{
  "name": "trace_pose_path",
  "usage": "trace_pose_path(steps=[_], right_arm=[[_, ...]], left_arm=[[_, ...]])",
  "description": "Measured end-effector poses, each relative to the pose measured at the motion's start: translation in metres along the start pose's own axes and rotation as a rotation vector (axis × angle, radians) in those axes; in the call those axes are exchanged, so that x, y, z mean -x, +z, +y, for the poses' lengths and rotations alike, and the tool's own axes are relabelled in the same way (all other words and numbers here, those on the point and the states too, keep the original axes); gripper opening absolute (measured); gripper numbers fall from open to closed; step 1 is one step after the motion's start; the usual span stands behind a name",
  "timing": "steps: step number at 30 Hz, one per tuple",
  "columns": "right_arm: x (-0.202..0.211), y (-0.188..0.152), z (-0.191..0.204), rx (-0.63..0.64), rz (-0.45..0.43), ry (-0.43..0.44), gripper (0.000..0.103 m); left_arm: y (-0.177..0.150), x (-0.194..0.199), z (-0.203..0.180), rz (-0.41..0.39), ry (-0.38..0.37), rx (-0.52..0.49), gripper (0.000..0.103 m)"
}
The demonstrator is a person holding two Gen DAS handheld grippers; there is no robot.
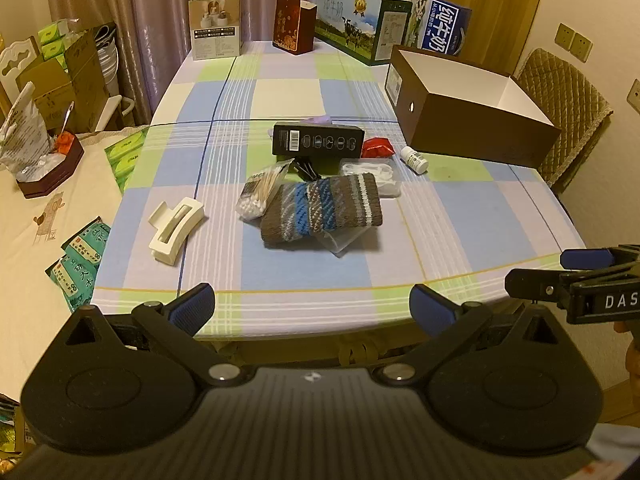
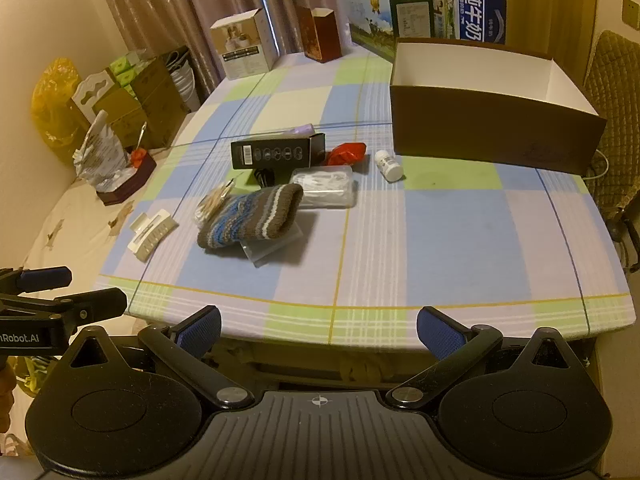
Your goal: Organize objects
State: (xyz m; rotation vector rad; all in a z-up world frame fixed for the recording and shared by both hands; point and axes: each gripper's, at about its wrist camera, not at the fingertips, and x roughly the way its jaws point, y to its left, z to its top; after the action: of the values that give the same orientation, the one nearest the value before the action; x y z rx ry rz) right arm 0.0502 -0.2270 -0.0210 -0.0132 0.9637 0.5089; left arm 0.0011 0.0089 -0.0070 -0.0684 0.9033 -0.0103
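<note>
Both tools [image 1: 313,306] [image 2: 319,328] level, spread, empty.

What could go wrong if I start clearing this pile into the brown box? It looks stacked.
The knitted sock lies over a clear lid and against the cotton swab bag; lifting it may drag both. The white bottle lies on its side beside the brown box and could roll if nudged.

Around the striped brown-and-blue knitted sock [image 2: 251,218] on the checked tablecloth [image 2: 440,232], a white hair claw clip [image 2: 151,234] lies left, a black rectangular carton [image 2: 277,151] behind, and an open brown cardboard box [image 2: 492,120] far right.
</note>
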Motion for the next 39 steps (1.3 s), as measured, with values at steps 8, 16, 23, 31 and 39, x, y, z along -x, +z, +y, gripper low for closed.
trace_pose_path(steps=[8,16,23,31,39], right_arm=[[-0.004,0.003,-0.002,-0.002,0.013,0.001,0.101],[-0.006,0.008,-0.001,0.008,0.016,0.002,0.101],[-0.008,0.011,-0.001,0.009,0.018,0.001,0.101],[-0.016,0.019,0.000,0.012,0.030,0.000,0.101],[-0.026,0.025,-0.003,0.011,0.039,-0.004,0.101]], left_arm=[[0.002,-0.003,0.002,0.007,0.001,0.002,0.102],[0.003,-0.006,0.005,0.011,0.003,0.004,0.102],[0.007,-0.008,0.008,0.015,0.005,0.006,0.102],[0.015,-0.017,0.014,0.025,0.010,0.012,0.102],[0.018,-0.027,0.019,0.032,0.020,0.020,0.102]])
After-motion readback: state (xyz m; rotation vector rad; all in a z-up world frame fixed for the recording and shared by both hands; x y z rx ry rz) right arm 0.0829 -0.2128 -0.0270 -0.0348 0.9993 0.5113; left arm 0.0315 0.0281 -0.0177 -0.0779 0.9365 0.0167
